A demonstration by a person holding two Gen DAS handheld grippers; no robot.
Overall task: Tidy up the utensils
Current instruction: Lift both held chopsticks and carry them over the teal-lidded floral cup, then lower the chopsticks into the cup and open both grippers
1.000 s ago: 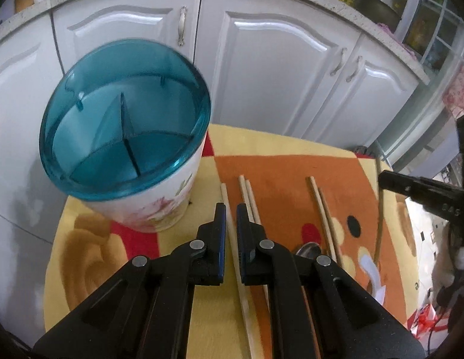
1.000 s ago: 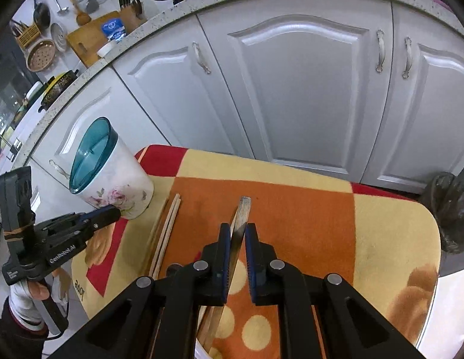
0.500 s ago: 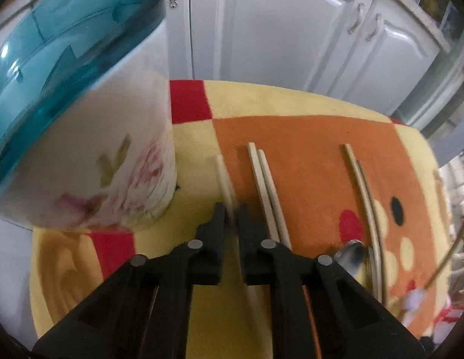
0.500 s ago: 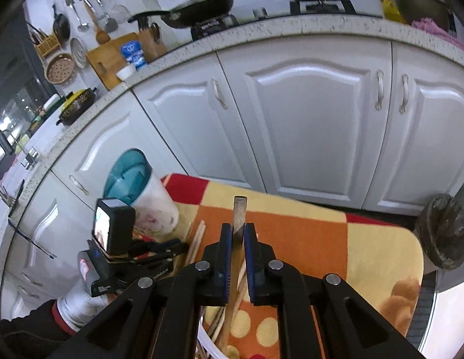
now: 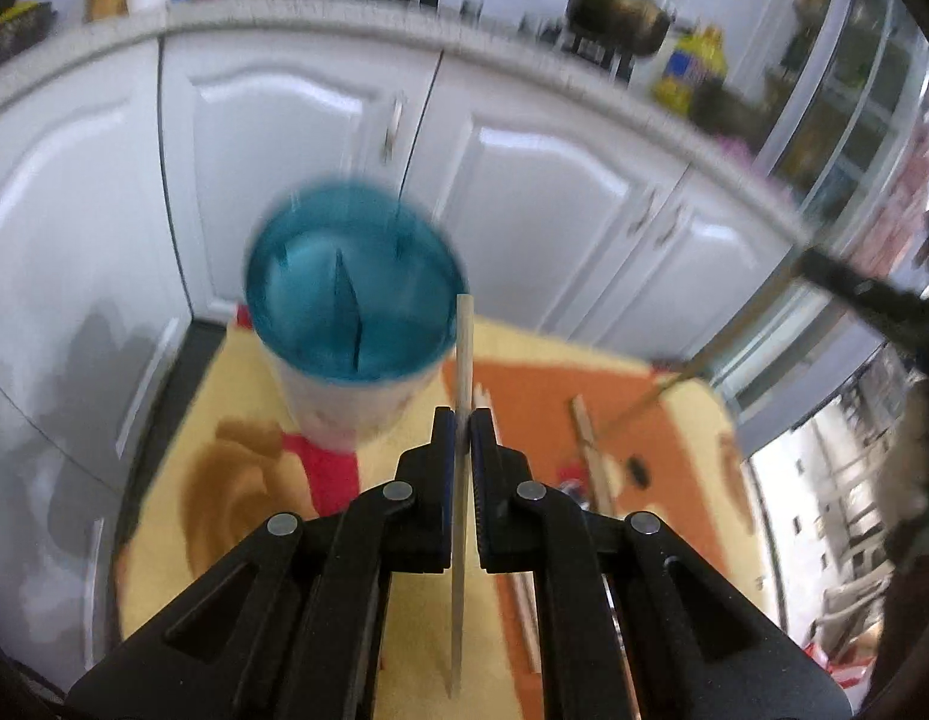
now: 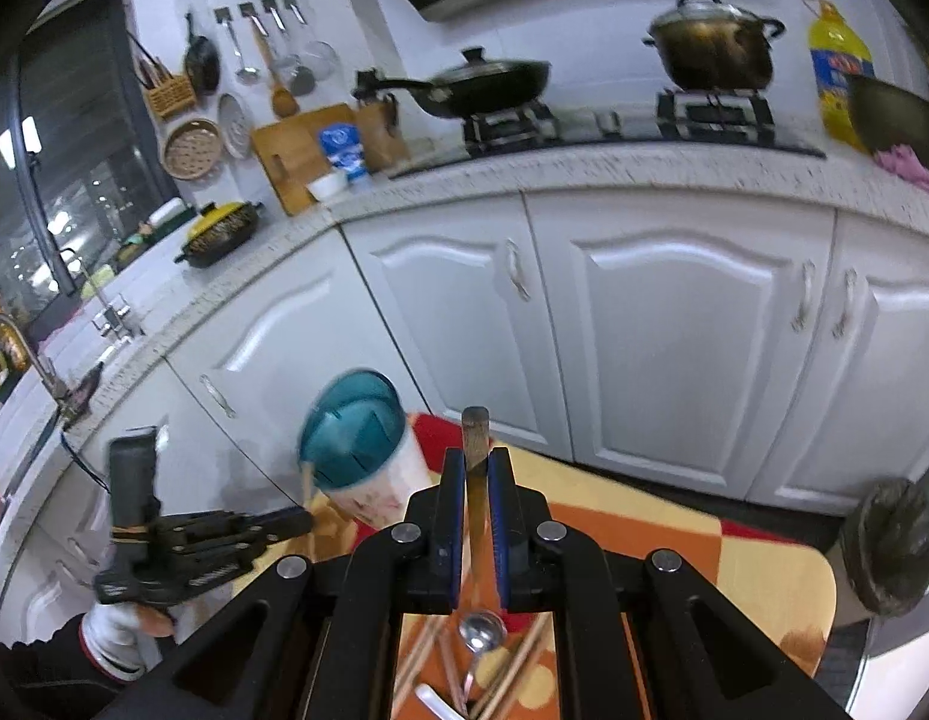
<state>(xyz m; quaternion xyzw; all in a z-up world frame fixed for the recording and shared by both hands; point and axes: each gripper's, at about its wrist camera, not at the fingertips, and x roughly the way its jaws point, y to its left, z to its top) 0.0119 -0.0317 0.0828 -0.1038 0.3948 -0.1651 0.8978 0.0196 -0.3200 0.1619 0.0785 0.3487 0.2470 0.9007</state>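
Utensil holder [image 5: 350, 324]: teal translucent top, white body w/ pink floral print. Tablecloth [image 5: 242, 546]: yellow, w/ orange and red blocks, brown patches, yellow dots. Left gripper [image 5: 458, 420]: black, blue pads; pale wood chopstick [image 5: 461, 360]. Right gripper [image 6: 476, 468]: black, blue pads; darker brown chopstick [image 6: 475, 426]. Spoon [image 6: 481, 630]: silver. Cabinet doors [image 6: 674, 330]: white. Oil bottle [image 6: 836, 66]: yellow, blue label.

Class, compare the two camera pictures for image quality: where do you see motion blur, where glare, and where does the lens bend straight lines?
Left wrist view: the blue-rimmed holder and cloth are smeared by motion, while the left tool and its chopstick stay sharp; glare streaks the cabinet doors.
Right wrist view: mostly sharp, only the holder blurs; the countertop edge bows.
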